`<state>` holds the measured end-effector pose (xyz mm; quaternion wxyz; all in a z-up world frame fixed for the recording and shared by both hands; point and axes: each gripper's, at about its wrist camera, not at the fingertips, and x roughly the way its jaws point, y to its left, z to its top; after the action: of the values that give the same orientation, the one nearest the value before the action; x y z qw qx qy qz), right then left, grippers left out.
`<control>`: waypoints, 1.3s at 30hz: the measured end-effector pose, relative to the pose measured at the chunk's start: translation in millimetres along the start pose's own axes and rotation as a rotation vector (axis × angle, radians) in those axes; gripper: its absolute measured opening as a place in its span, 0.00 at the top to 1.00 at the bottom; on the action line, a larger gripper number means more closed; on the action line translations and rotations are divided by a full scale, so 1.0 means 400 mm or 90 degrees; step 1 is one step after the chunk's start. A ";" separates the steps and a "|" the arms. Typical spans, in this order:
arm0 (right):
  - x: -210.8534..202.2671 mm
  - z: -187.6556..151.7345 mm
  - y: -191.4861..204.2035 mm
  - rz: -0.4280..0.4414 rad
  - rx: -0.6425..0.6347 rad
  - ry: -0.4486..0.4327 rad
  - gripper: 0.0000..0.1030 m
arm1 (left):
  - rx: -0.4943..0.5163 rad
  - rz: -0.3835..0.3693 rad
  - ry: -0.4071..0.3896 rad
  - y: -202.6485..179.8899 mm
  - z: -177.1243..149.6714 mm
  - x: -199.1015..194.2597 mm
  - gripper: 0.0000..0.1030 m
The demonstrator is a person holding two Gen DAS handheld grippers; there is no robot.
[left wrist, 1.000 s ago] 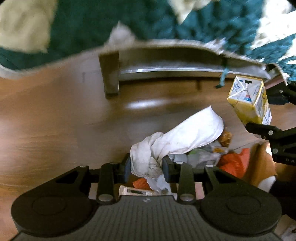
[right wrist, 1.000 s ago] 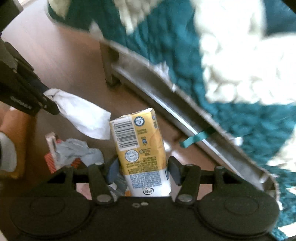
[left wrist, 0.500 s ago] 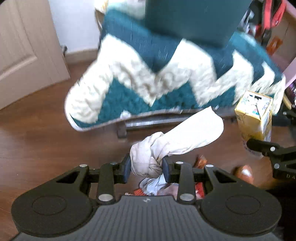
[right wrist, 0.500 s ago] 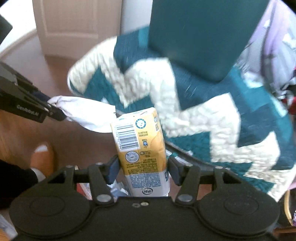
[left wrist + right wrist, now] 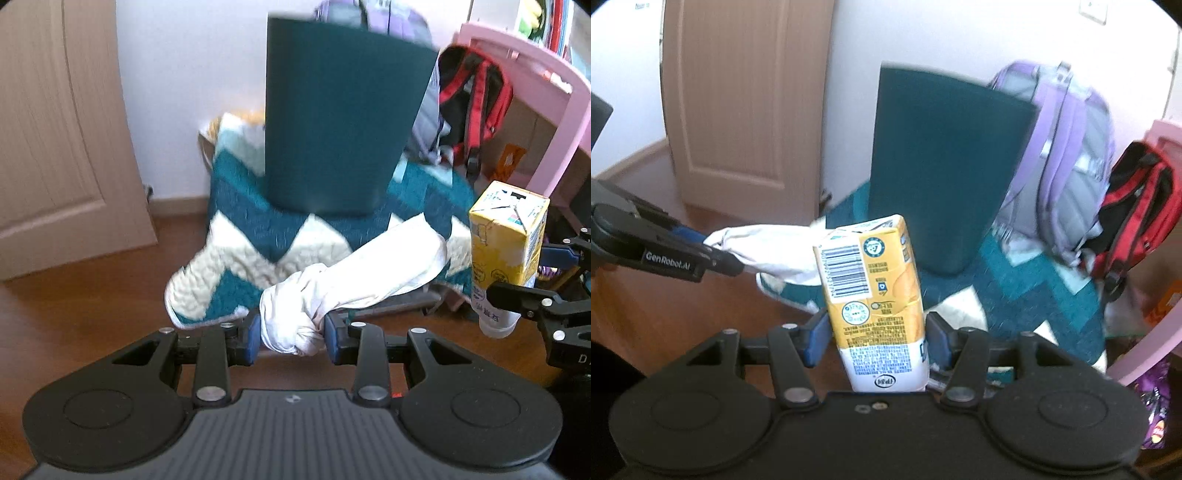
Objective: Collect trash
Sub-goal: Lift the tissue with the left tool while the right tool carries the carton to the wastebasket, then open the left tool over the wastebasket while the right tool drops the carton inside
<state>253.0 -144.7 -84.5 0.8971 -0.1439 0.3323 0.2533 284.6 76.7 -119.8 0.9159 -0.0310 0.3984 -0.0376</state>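
Between the blue pads of the left gripper [image 5: 291, 339], at 6 o'clock in the left wrist view: one crumpled white paper wad [image 5: 295, 325], clenched at its knotted end, the loose tail running up toward 2 o'clock. Same wad seen in the right wrist view at 9 o'clock [image 5: 768, 251], projecting from the left gripper's fingertips [image 5: 727, 264].

Between the pads of the right gripper [image 5: 877, 339], at 6 o'clock in the right wrist view: one yellow drink carton [image 5: 871, 291], grasped low on its body, standing near upright with a slight lean, barcode panel facing the camera, print inverted. Same carton at 3 o'clock in the left wrist view [image 5: 506, 251], with the right gripper [image 5: 517, 284] closed on its lower part.

Beyond both grippers, at 12 o'clock: one dark teal bin [image 5: 343, 125], resting on a teal-and-cream zigzag blanket [image 5: 243, 266]. Bin interior not visible.

Behind the bin, at 1 o'clock: one purple backpack [image 5: 1067, 155]; beside it, at 2 o'clock, one red-and-black backpack [image 5: 1134, 214].

At 3 o'clock, right edge: pink furniture frame [image 5: 554, 110].

At 10 o'clock: pale wooden door [image 5: 746, 96], white wall beside it.

Underfoot, at 8 o'clock: brown wood floor [image 5: 92, 295].
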 end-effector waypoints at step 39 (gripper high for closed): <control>0.153 0.538 -0.344 -0.060 0.170 -0.190 0.49 | -0.058 0.038 -0.167 -0.086 0.716 0.063 0.68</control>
<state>480.9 -145.2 45.8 0.9584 -0.0002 0.2193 0.1830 509.8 47.6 59.7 0.9586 -0.0651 0.2770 0.0119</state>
